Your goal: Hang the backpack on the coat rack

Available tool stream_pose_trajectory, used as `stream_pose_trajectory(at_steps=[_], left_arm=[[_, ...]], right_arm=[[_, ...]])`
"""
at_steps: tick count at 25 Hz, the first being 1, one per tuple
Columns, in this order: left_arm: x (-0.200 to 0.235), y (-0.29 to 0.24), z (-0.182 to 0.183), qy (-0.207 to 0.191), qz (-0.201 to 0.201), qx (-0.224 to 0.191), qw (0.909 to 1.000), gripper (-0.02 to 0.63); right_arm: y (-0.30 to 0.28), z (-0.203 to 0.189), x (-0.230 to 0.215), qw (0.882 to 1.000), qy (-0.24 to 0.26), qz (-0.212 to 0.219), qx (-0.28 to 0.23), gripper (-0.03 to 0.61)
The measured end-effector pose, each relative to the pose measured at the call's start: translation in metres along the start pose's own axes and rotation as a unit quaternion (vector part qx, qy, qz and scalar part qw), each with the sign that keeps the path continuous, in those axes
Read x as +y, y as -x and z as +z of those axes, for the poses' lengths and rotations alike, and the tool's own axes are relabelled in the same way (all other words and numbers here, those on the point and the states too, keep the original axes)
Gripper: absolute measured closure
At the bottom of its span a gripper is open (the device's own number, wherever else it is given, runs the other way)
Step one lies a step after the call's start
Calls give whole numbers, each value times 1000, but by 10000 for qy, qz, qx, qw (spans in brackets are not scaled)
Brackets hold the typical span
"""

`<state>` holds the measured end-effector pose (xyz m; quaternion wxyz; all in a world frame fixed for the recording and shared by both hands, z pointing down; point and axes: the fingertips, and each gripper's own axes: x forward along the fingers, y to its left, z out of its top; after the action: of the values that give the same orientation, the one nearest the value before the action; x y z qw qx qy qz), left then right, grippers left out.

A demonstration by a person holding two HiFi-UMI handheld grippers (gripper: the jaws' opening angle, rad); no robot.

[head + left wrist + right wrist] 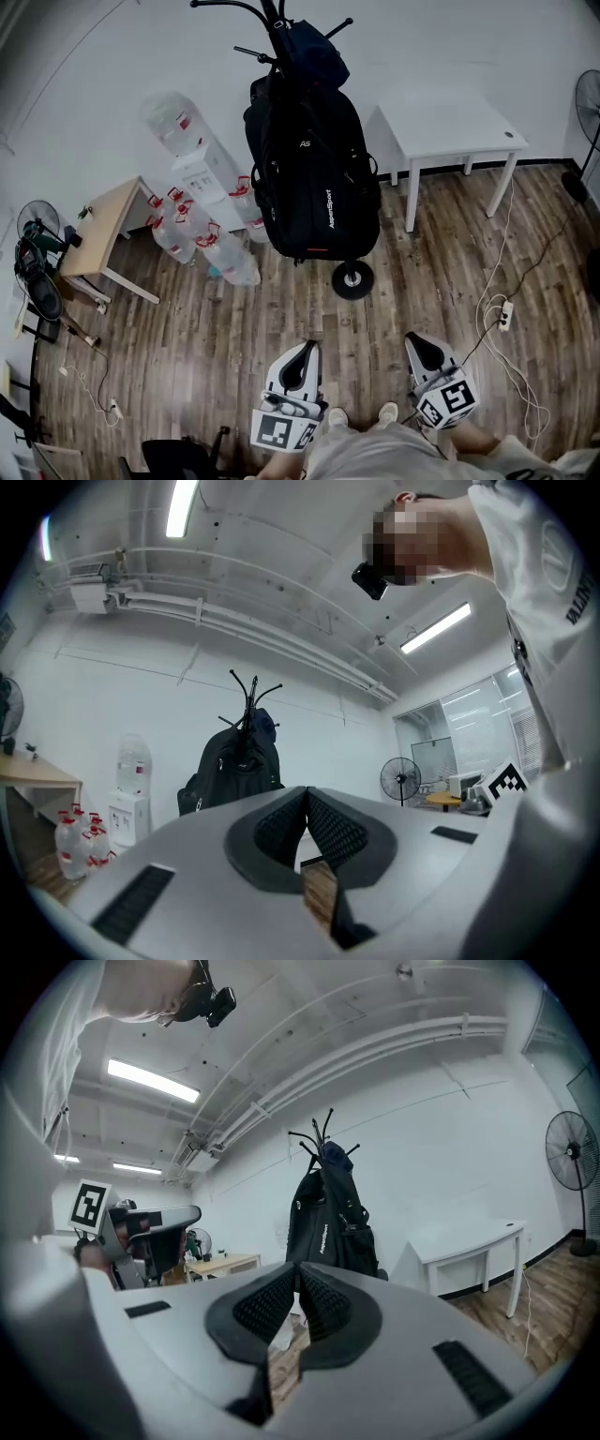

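The bulky black fabric backpack (314, 178) hangs from the top hooks of the black metal coat rack (352, 279) (soft, probably heavy; its top loop looks the best hold). Left gripper (302, 352) and right gripper (419, 343), jaws together, hold nothing.

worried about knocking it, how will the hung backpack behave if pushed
The backpack hangs from its top, so it would probably swing. It looks bulky and full, likely heavy. The coat rack has a small round base, so it might tip.
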<state>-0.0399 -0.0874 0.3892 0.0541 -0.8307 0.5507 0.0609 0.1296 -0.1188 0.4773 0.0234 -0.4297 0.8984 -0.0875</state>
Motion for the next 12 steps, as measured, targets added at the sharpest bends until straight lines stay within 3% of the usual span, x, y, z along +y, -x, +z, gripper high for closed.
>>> stream_pose_trajectory(at_steps=[12], left_arm=[[63, 83, 21, 221, -300, -390, 9985, 606]], right_arm=[[-9, -3, 108, 9995, 56, -307, -65, 552]])
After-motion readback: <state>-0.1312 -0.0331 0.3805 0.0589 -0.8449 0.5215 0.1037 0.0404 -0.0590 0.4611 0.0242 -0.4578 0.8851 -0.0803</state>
